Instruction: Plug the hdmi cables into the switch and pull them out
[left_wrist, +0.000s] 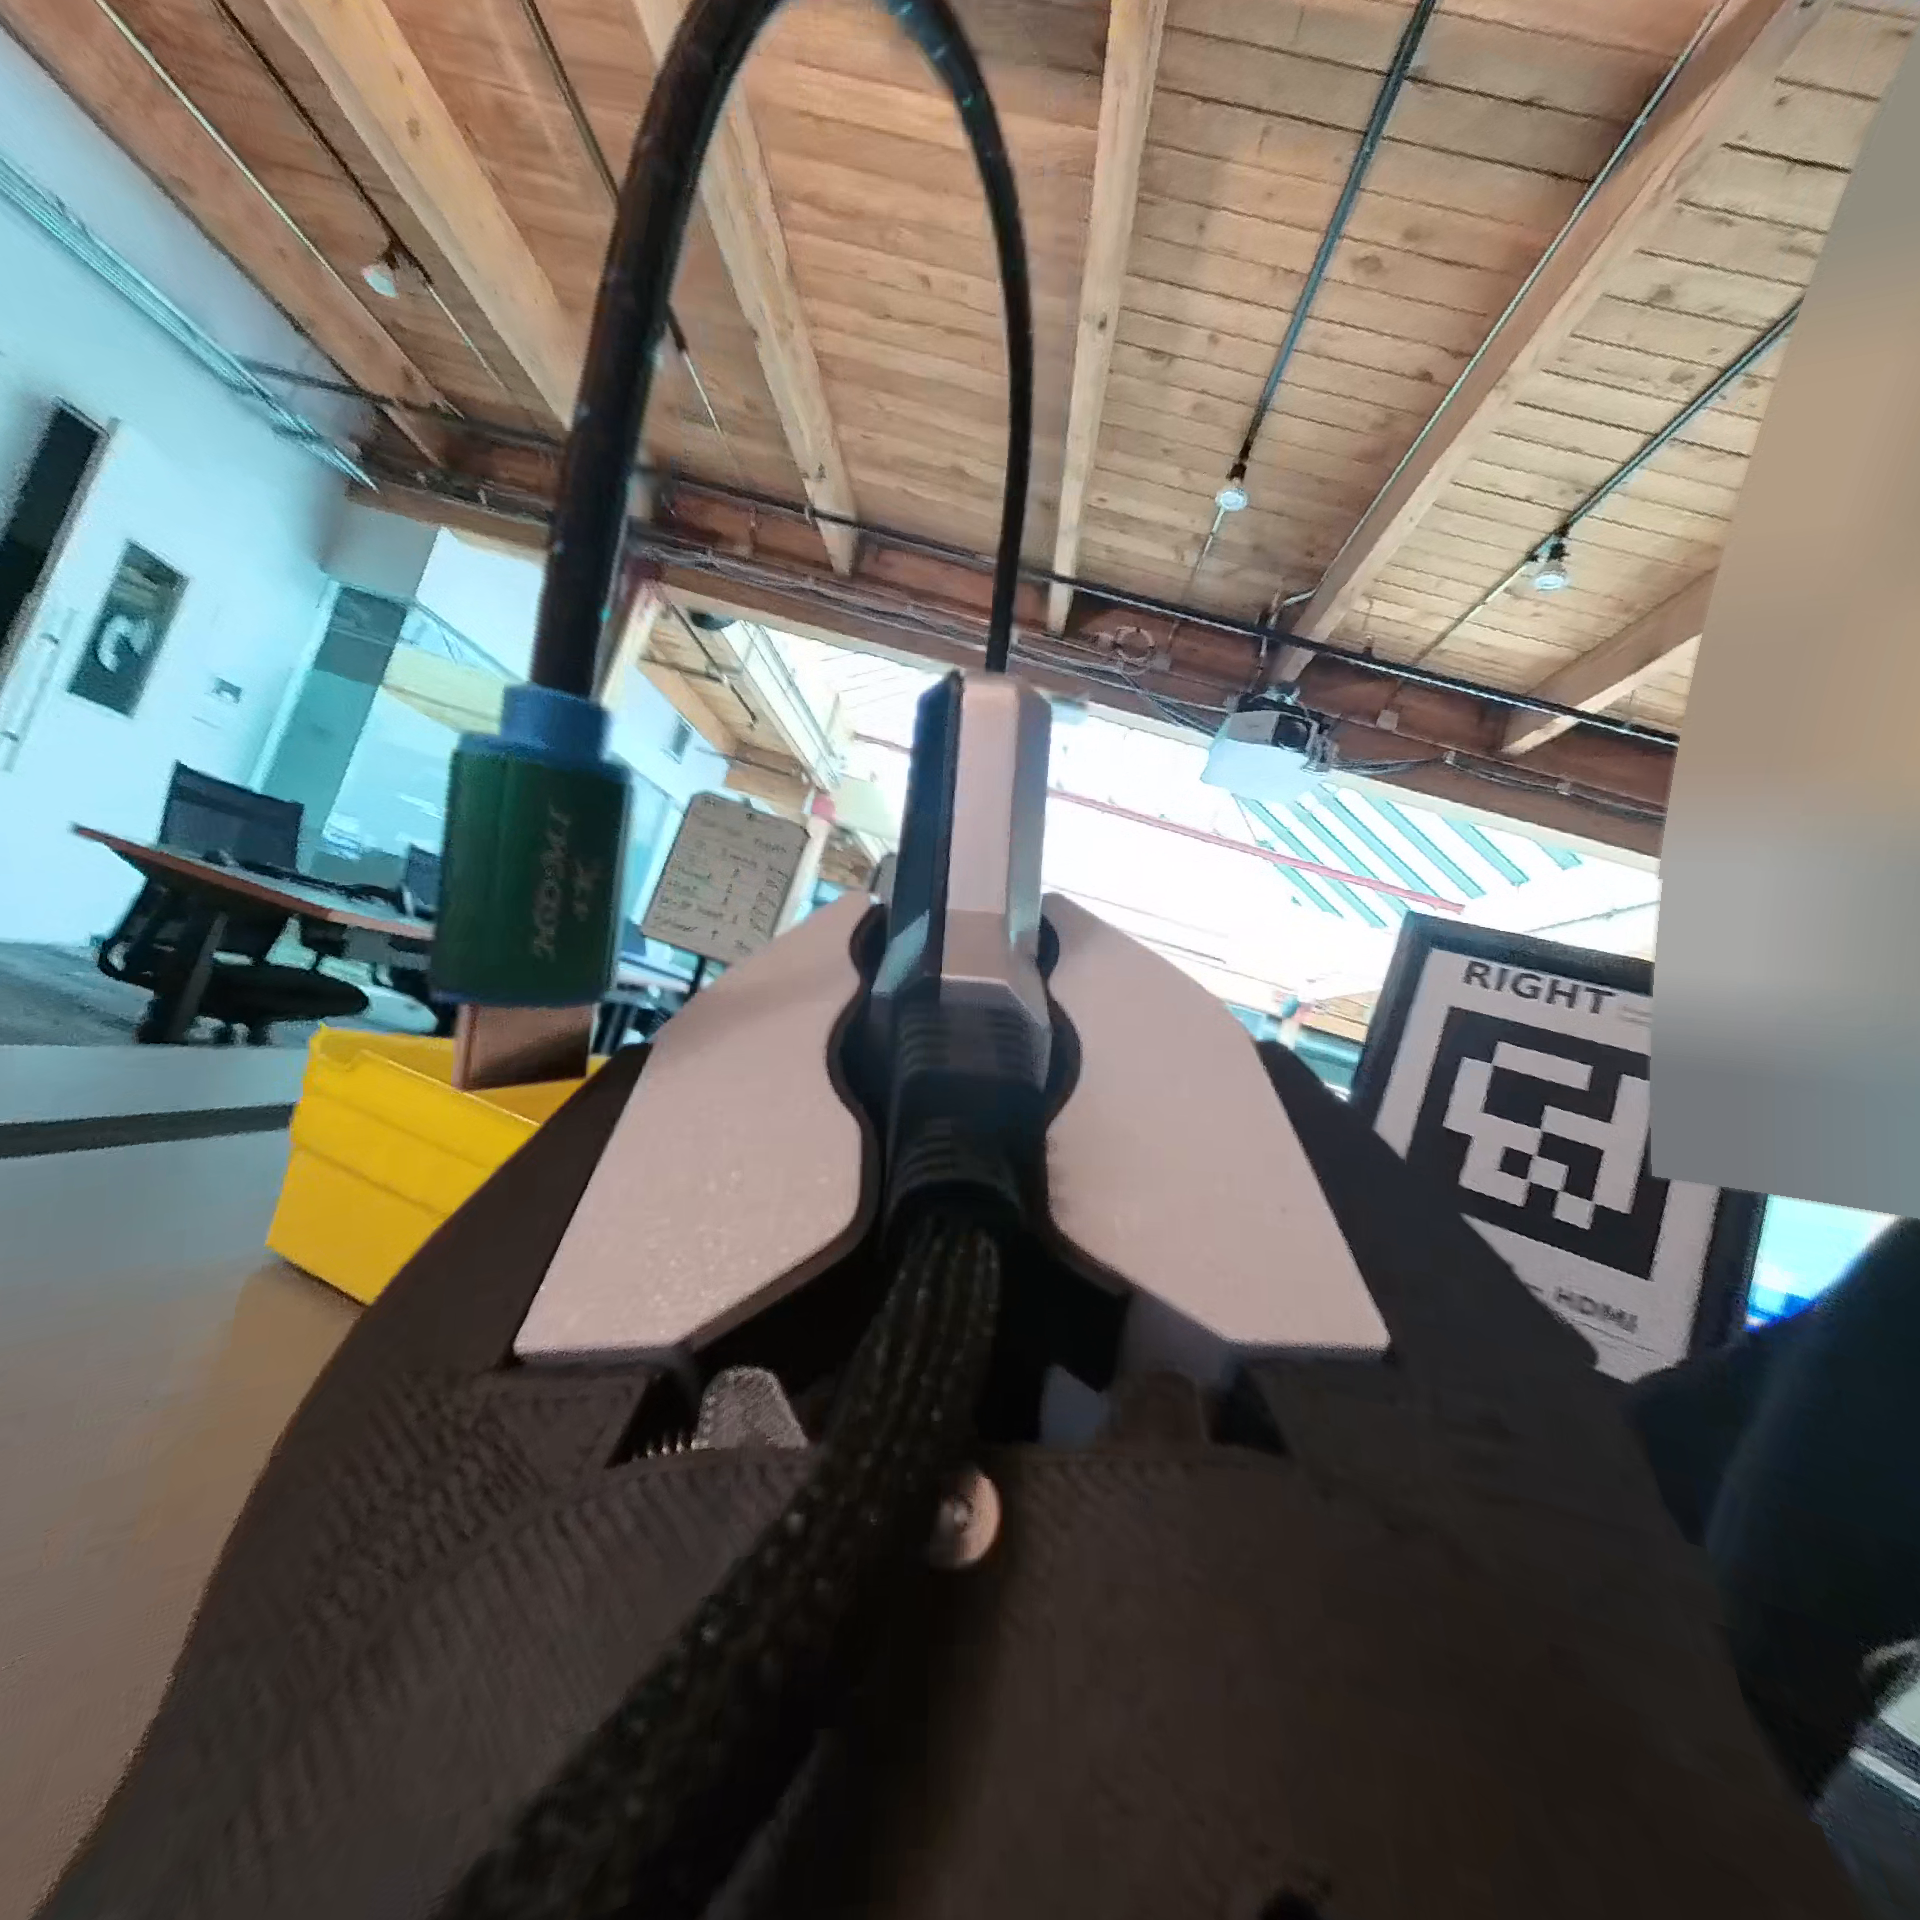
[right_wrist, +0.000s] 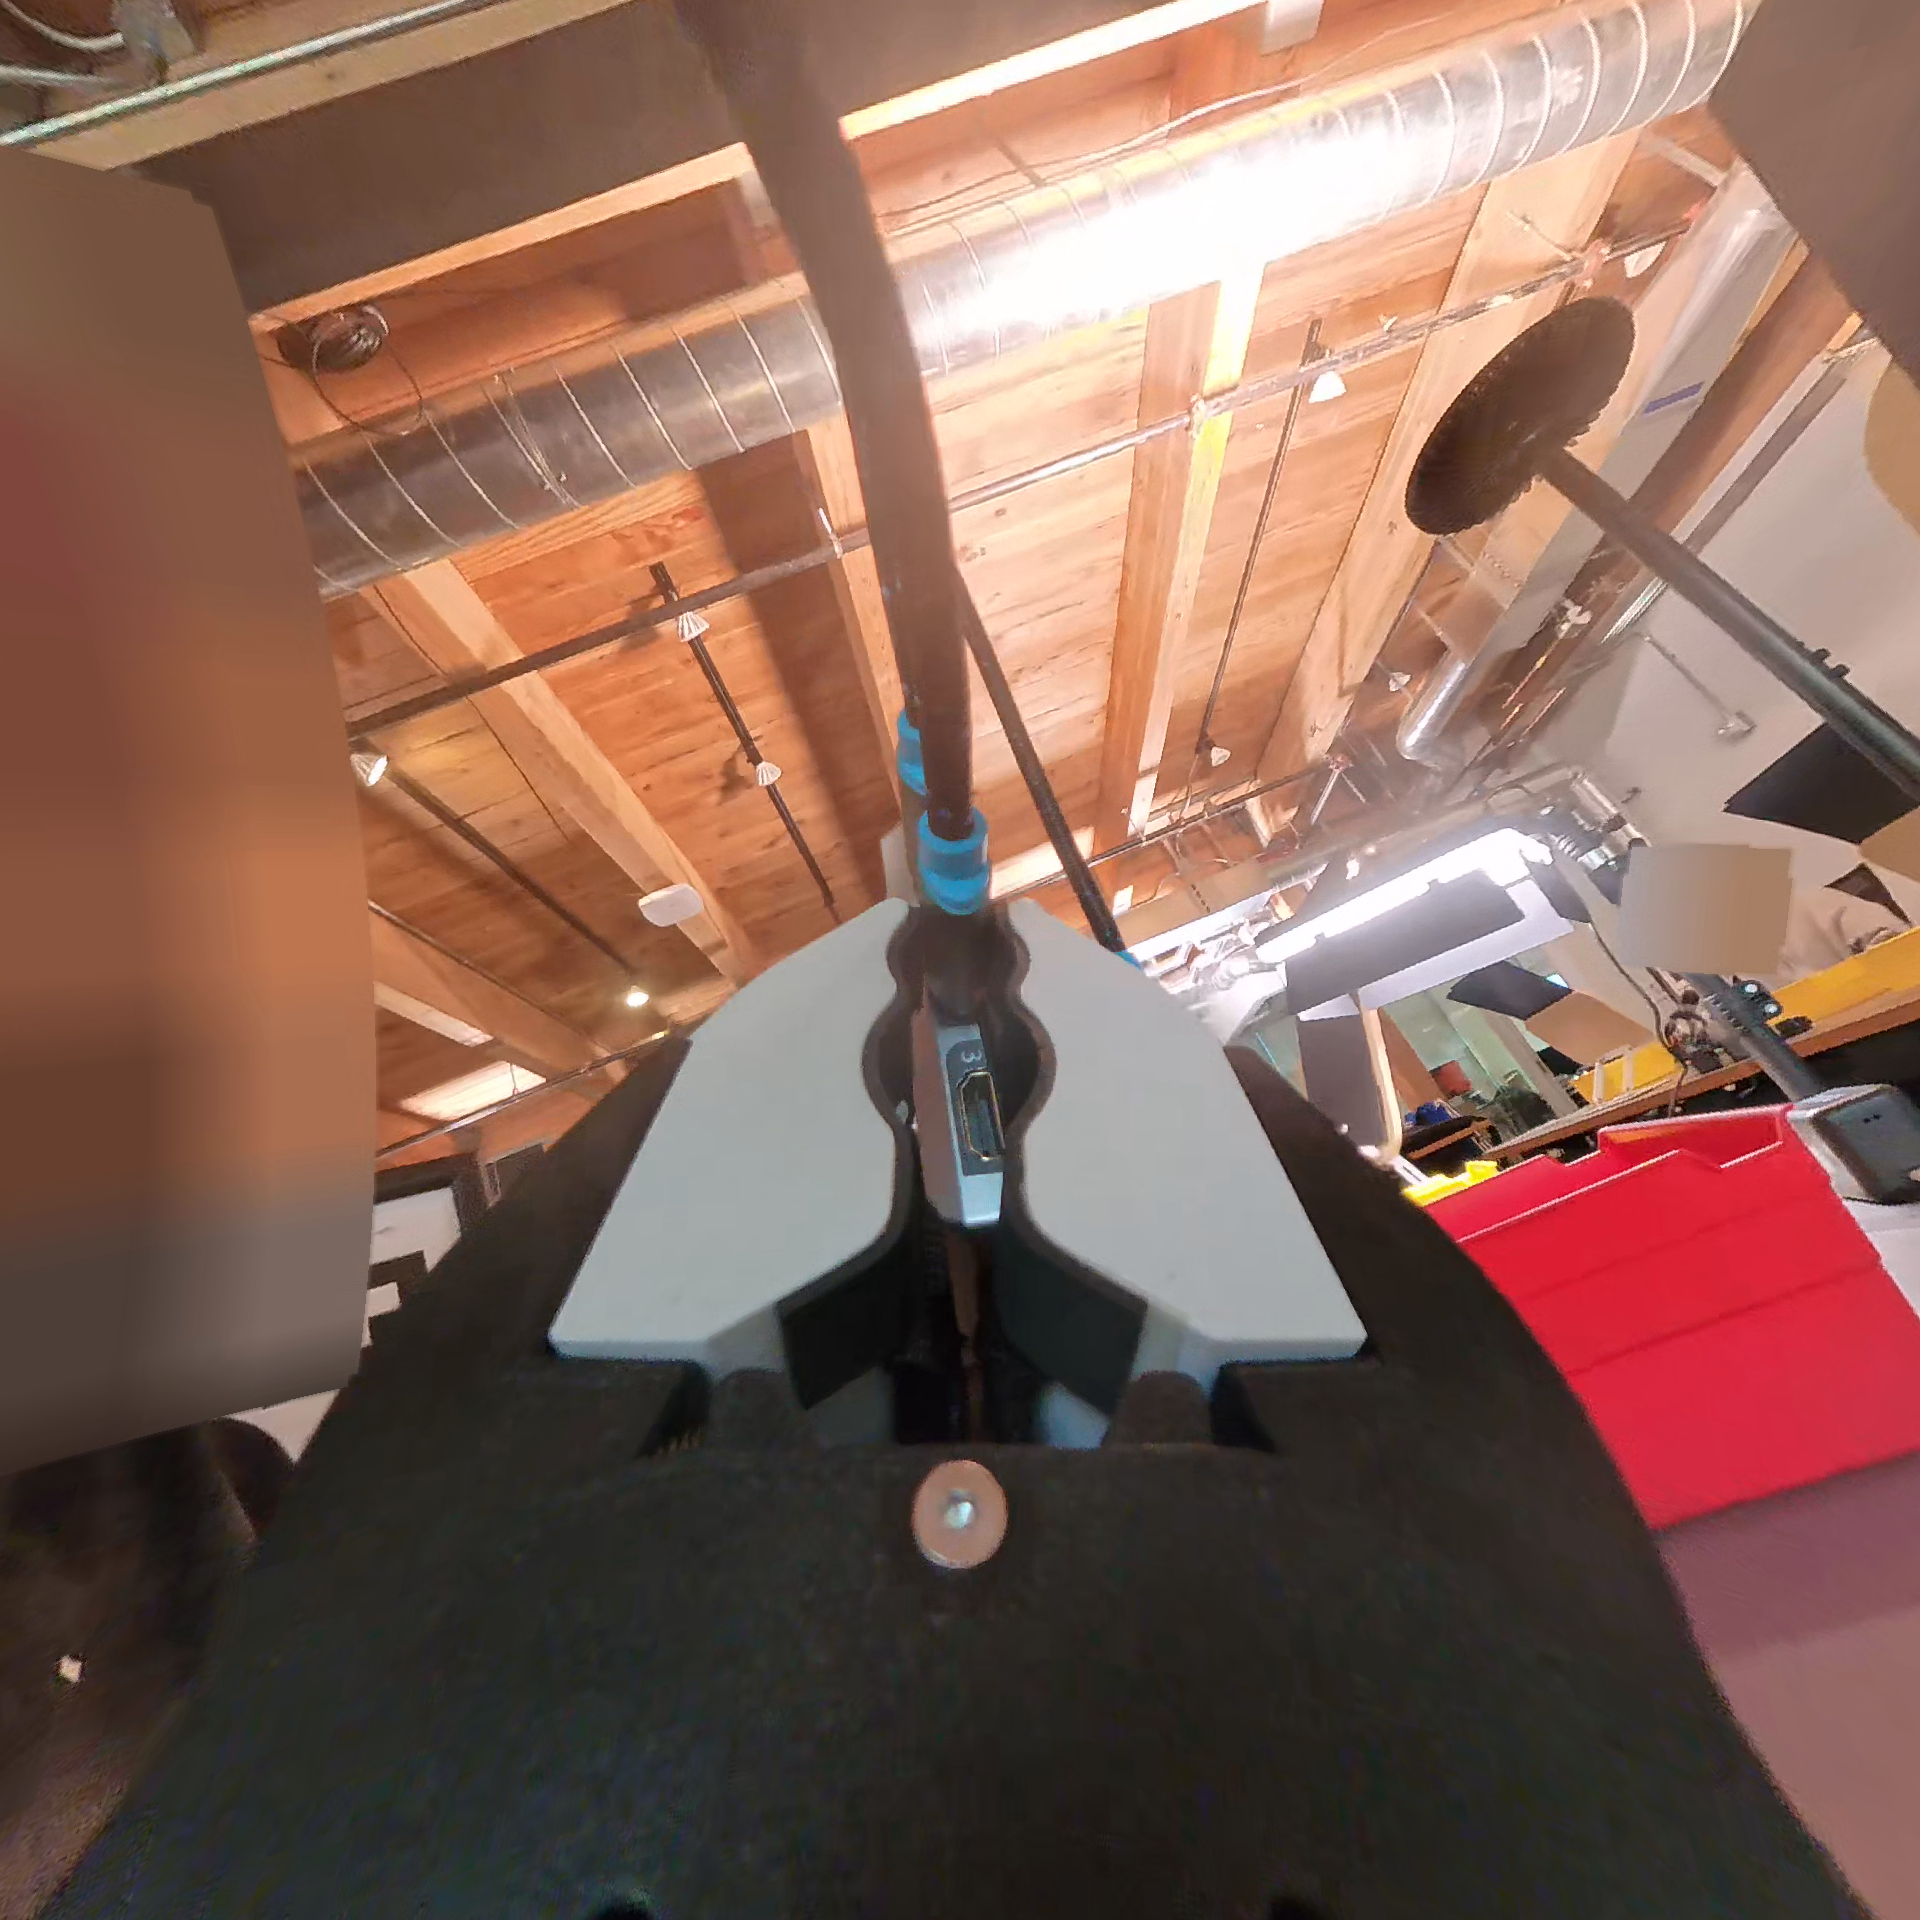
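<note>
A silver HDMI switch (left_wrist: 987, 821) stands on edge, a black braided cable (left_wrist: 935, 1247) plugged into its near end. A second cable's green-and-blue plug (left_wrist: 530, 862) hangs free beside it, metal tip down. One empty port (right_wrist: 977, 1122) faces out.

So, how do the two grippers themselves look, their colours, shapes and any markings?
The left gripper and the right gripper are built alike. Each has a rough black body with a printed texture, two pale grey, wedge-shaped fingers with scalloped inner edges lined in black, and a silver screw at the centre of the body. No writing or markings show on either one.
</note>
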